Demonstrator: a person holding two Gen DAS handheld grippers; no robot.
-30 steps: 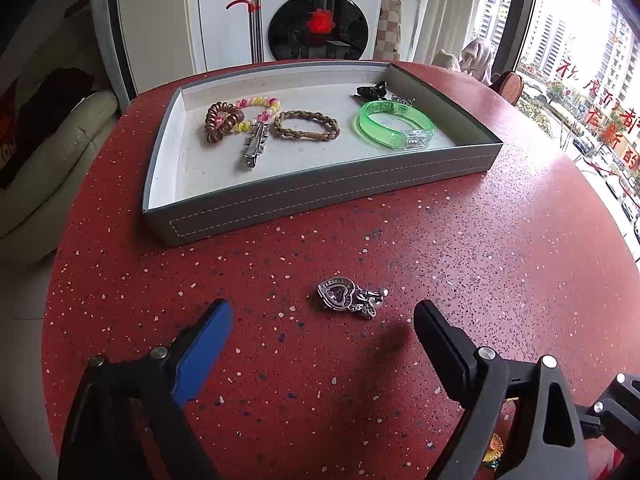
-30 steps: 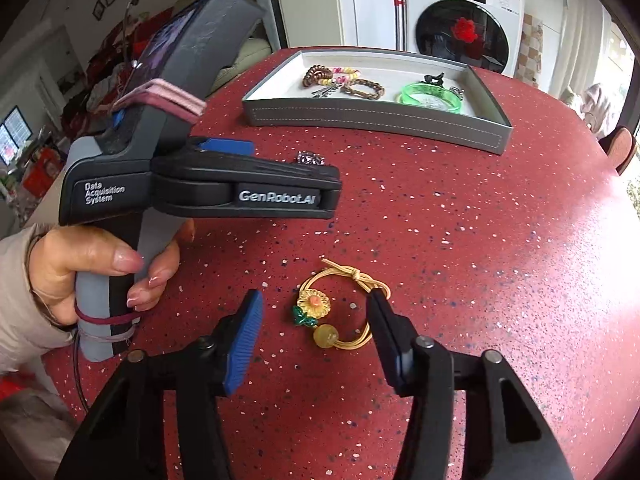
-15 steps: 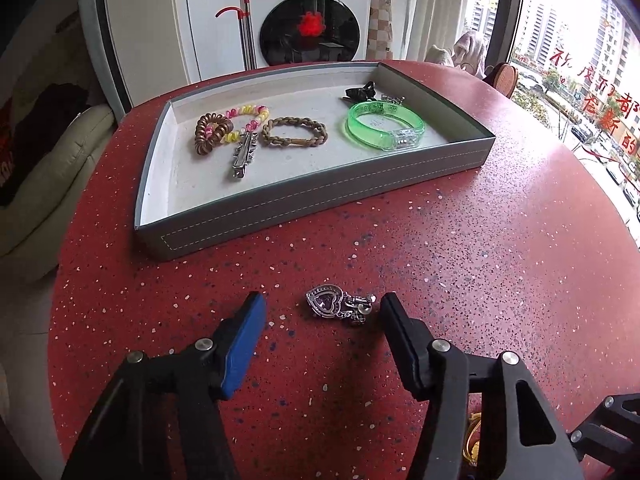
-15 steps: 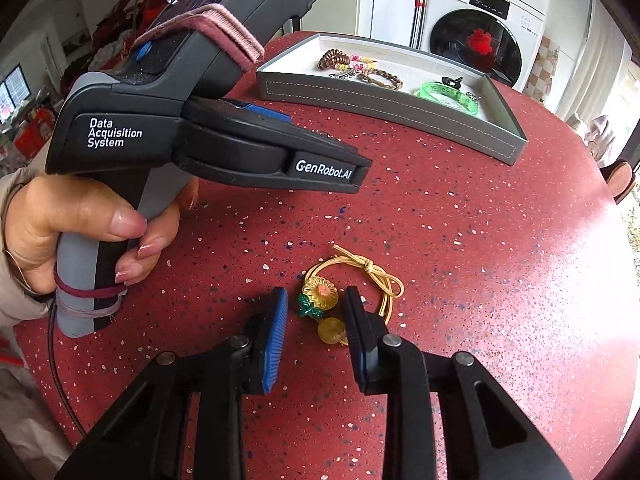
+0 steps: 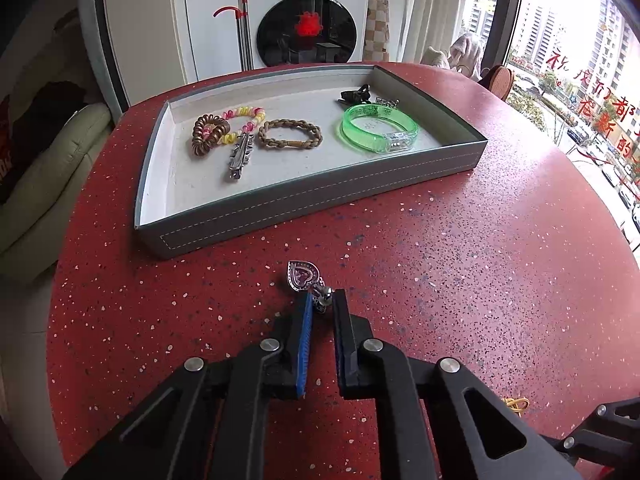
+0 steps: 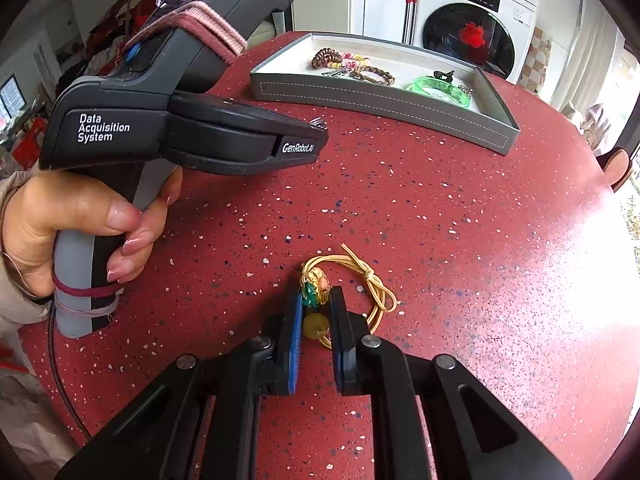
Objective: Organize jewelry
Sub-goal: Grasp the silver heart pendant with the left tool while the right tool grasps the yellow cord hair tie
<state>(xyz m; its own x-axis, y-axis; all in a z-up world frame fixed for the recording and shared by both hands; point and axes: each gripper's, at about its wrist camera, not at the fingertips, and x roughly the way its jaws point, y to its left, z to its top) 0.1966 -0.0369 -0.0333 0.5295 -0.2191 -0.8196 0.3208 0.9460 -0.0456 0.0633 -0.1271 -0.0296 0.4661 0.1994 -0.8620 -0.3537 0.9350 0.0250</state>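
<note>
Both tongs now clamped on jewelry

Left tongs (image 5: pixel 320 304) pinch heart charm (image 5: pixel 304 276), right tongs (image 6: pixel 316 308) flower cord (image 6: pixel 320 292) (spread a second ago); tray (image 5: pixel 320 200) next.

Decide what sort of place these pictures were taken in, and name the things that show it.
Most likely a home, perhaps a high-rise flat: a front-loading washing machine stands behind the round red table, a cream sofa sits beside it, and apartment towers show through the window.

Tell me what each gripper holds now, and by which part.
The left gripper pinches the heart pendant by its small clasp end; the heart sticks out ahead. The right gripper grips the yellow cord bracelet by its flower and bead charms.
</note>
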